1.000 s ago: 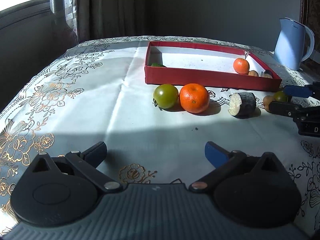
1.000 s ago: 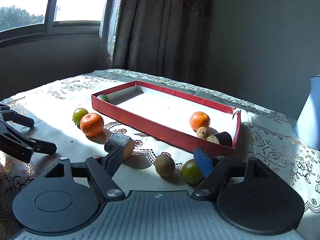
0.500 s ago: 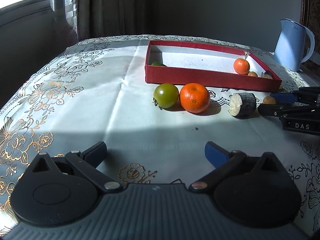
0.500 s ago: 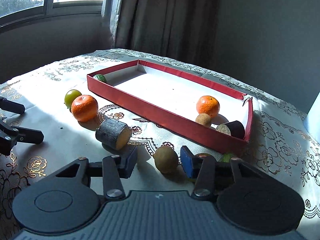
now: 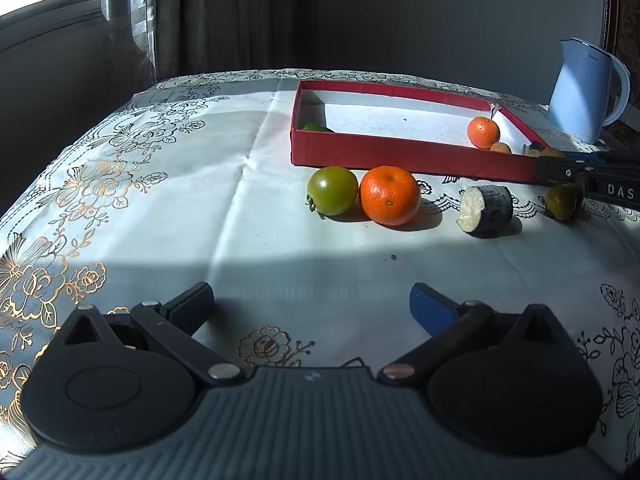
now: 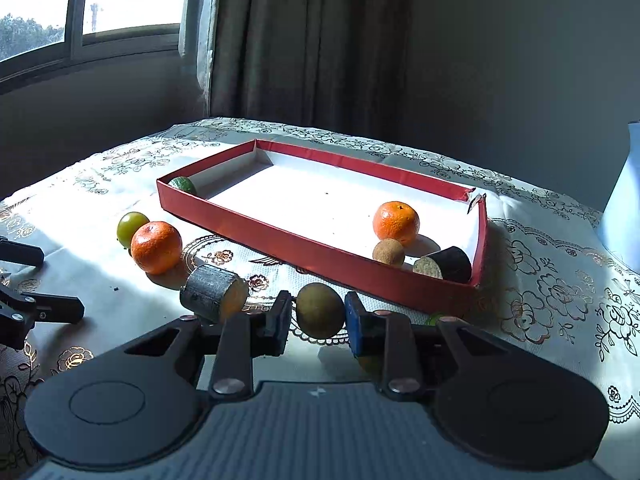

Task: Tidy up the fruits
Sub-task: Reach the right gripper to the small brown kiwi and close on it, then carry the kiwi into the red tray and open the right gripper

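A red tray (image 6: pixel 280 241) holds an orange (image 6: pixel 396 222), a small brown ball (image 6: pixel 388 252), a dark cut piece (image 6: pixel 444 266) and a green fruit (image 6: pixel 182 185) in its far corner. In front of it lie a green tomato (image 5: pixel 332 190), an orange (image 5: pixel 390 195), a dark cylinder piece (image 5: pixel 486 210) and a small green fruit (image 5: pixel 560 202). My right gripper (image 6: pixel 316 314) has its jaws closing, and both pads press a round brown fruit (image 6: pixel 320 308) just before the tray's front wall. My left gripper (image 5: pixel 312 300) is open over bare cloth with nothing between its fingers.
A pale blue kettle (image 5: pixel 584 88) stands at the back right beyond the tray. The table wears a white cloth with gold flowers (image 5: pixel 120 208). Curtains and a window lie behind. The left gripper (image 6: pixel 24 304) shows at the right wrist view's left edge.
My right gripper moved in towards the tray and its jaws closed from wide apart onto the brown fruit. The small green fruit is now mostly hidden behind its right finger. The left gripper stayed put.
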Action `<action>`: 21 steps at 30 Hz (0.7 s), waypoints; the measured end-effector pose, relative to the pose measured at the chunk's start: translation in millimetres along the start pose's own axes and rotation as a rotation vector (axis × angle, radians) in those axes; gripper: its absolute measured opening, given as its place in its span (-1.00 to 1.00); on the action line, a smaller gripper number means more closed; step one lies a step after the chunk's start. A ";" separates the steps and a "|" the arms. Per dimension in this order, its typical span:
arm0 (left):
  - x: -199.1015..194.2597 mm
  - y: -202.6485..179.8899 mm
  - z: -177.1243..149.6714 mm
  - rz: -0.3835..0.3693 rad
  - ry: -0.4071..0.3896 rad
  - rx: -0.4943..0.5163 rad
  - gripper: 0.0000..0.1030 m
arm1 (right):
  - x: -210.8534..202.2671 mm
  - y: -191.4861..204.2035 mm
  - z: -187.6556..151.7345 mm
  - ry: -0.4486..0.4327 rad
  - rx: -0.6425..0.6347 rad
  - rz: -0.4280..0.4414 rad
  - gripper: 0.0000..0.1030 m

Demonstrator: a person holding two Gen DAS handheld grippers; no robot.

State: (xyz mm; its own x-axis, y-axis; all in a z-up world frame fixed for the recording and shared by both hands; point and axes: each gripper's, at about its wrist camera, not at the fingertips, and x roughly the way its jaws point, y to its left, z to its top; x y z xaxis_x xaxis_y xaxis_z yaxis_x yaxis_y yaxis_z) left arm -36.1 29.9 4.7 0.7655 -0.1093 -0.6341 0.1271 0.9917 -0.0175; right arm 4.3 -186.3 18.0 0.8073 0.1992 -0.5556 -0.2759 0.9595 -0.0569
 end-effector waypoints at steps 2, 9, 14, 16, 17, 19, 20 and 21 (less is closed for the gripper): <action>0.0 0.0 0.0 0.000 0.000 0.000 1.00 | -0.7 -8.6 12.5 -0.042 0.026 -0.038 -0.45; -0.2 0.5 -0.8 0.001 -0.001 -0.001 1.00 | 34.8 -34.7 25.7 -0.030 0.094 -0.102 -0.45; 0.1 1.3 -1.2 0.003 0.001 -0.002 1.00 | 45.4 -40.6 21.1 -0.014 0.113 -0.112 -0.45; 0.2 1.5 -1.4 0.003 0.001 -0.002 1.00 | 46.6 -40.3 20.6 -0.012 0.109 -0.113 -0.45; 0.2 1.5 -1.4 0.003 0.001 -0.002 1.00 | 47.5 -39.9 20.1 -0.010 0.106 -0.113 -0.45; 0.2 1.5 -1.4 0.003 0.001 -0.002 1.00 | 49.4 -39.6 19.5 -0.004 0.105 -0.110 -0.45; 0.2 1.5 -1.4 0.003 0.001 -0.002 1.00 | 49.3 -39.8 19.5 -0.006 0.108 -0.111 -0.45; 0.1 1.6 -1.5 0.003 0.001 -0.002 1.00 | 48.2 -39.9 19.6 -0.009 0.110 -0.115 -0.45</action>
State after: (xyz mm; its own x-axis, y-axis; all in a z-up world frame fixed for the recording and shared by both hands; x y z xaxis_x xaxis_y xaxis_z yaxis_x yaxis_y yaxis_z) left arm -36.7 31.5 3.4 0.7652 -0.1060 -0.6350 0.1236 0.9922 -0.0166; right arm 64.5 -211.0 9.8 0.8350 0.0878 -0.5432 -0.1230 0.9920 -0.0287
